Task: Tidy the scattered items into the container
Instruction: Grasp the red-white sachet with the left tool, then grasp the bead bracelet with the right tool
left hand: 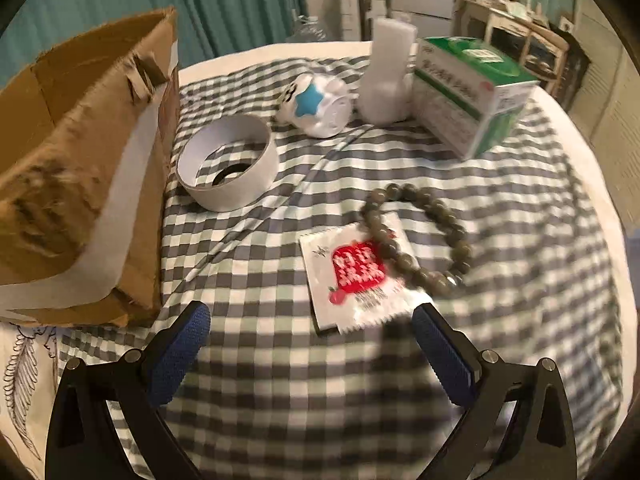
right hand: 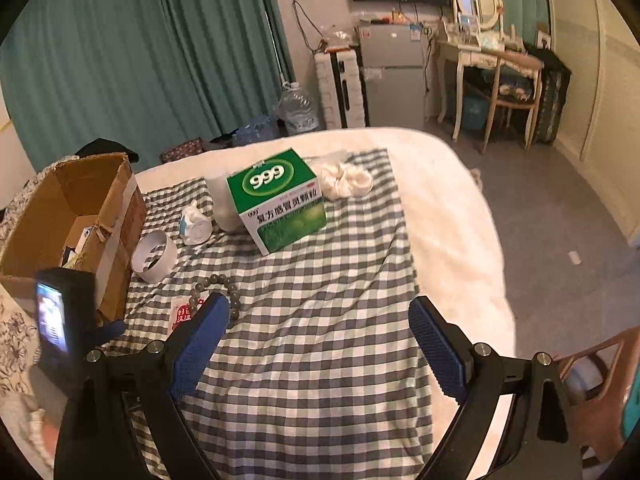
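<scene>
Both the left gripper point(left hand: 310, 318) and the right gripper point(right hand: 320, 312) are spread wide and hold nothing, over open checkered cloth point(left hand: 280, 380). Just ahead of the left one lies a flat sachet point(left hand: 356, 276), with the bead bracelet point(left hand: 420, 236) overlapping its far corner. The cardboard box point(left hand: 80, 184) stands open at the left, with the paper ring point(left hand: 228, 162) beside it. The green box point(right hand: 280, 200) is farther off.

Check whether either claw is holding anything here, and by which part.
Nothing is held. The left claw and right claw both stand open and empty above the grey-and-white checked cloth.

"999" on green box point(right hand: 276, 200)
</scene>
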A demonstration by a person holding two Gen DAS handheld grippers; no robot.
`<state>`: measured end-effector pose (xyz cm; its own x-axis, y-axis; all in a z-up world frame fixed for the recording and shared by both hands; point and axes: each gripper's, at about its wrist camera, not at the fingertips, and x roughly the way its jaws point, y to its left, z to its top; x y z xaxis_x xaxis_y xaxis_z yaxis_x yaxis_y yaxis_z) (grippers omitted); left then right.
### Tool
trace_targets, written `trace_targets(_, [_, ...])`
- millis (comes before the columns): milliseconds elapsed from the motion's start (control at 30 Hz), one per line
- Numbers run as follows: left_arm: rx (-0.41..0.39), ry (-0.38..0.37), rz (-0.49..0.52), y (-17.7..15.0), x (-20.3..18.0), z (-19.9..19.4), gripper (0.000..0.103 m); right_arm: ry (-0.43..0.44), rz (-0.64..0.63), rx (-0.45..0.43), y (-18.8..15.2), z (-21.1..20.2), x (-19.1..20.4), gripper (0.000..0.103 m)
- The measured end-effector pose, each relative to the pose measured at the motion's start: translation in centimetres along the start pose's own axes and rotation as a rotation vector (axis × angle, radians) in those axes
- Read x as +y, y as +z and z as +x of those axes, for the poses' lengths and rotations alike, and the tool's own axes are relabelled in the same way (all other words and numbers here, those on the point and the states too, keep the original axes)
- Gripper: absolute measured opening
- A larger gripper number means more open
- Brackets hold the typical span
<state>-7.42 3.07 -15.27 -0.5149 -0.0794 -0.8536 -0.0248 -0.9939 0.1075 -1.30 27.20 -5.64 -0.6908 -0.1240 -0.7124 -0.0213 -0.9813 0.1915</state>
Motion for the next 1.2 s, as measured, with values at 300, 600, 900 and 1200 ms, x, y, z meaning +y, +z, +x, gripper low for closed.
trace_targets(300, [-0.068,0.041,0.111,0.1,-2.3,1.7,0.103,0.038,0.095,0.034,-0.1,2.1,-2.1,0.092])
trace_targets(600, [0.032,-0.12,0.005,0.2,-0.1,1.5,0.056,0.017,0.065,0.046,-0.2,2.5,-0.8,0.092])
trace_targets(900, [0.048,-0.187,-0.005,-0.3,1.2,0.0,0.005,-0.005,0.005,0.062,-0.8,2.4,1.3,0.092])
trace_targets(1200, [0.0,-0.206,-0.019,1.0,2.8,-3.1,0.004,0.016,-0.02,0.052,-0.9,2.1,2.2,0.092])
